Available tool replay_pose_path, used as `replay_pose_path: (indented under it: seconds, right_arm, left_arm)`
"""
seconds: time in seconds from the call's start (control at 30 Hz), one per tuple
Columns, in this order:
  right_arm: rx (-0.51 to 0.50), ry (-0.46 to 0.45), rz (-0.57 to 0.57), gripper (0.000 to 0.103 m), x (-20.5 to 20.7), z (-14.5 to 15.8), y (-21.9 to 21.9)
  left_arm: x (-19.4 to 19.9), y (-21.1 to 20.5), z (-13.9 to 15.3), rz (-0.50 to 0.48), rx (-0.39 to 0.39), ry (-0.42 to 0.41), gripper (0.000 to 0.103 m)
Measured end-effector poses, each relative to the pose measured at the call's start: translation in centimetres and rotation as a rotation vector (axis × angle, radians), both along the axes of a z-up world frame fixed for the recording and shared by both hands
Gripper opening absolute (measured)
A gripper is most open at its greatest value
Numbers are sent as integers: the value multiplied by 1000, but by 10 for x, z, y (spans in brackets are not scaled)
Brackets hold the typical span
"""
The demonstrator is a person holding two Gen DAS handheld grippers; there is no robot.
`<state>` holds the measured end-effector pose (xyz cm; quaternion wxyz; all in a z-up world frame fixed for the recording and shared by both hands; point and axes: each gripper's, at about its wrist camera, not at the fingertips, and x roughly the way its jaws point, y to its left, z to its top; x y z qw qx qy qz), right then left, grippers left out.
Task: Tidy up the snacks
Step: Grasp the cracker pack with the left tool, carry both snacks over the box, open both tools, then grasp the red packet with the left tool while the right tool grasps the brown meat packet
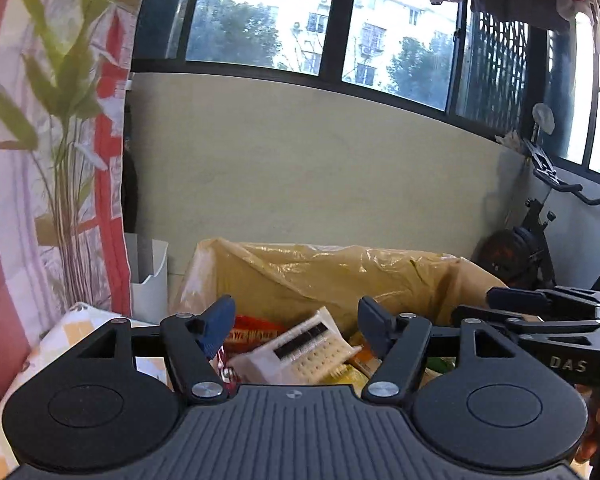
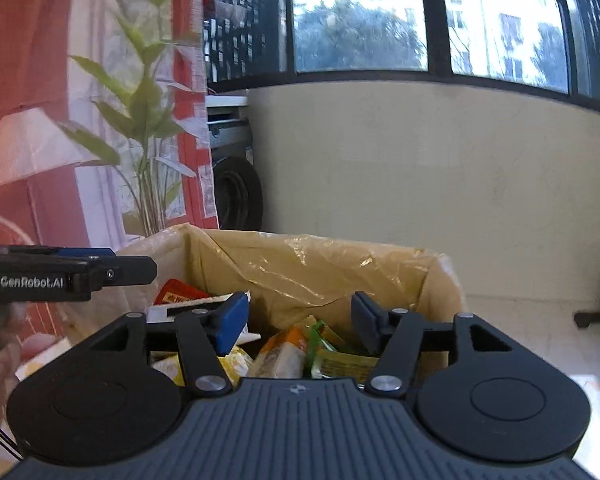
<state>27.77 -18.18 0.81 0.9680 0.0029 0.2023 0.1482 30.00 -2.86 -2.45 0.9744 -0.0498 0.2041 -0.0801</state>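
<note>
A cardboard box lined with a yellow plastic bag (image 1: pixel 340 268) (image 2: pixel 320 264) stands ahead and holds several snack packets. In the left wrist view I see a white cracker pack (image 1: pixel 300 350) and a red packet (image 1: pixel 252 334) inside. In the right wrist view I see an orange packet (image 2: pixel 284 346), a green packet (image 2: pixel 324 338) and a red packet (image 2: pixel 176 292). My left gripper (image 1: pixel 296 326) is open and empty above the box. My right gripper (image 2: pixel 298 322) is open and empty above the box. Each gripper shows from the side in the other's view (image 1: pixel 540 312) (image 2: pixel 68 274).
A pale wall under dark-framed windows (image 1: pixel 320 168) stands behind the box. A potted plant (image 1: pixel 60 120) and a red-striped curtain (image 1: pixel 108 184) are on the left. A white bin (image 1: pixel 150 280) stands beside the box. An exercise bike (image 1: pixel 540 232) is on the right.
</note>
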Motion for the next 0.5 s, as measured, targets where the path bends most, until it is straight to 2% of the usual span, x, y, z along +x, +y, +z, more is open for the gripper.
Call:
replay_pose_path:
  seconds: [0.3,0.5]
  right_arm:
    - [-9,-101,79,60,-68,-2,-30]
    - [36,-115,43,60,-105,-25,-58]
  left_arm:
    - [-67,-14,4,11,-25,-40,70]
    - [-104,-24,-19,24,-53,3,69]
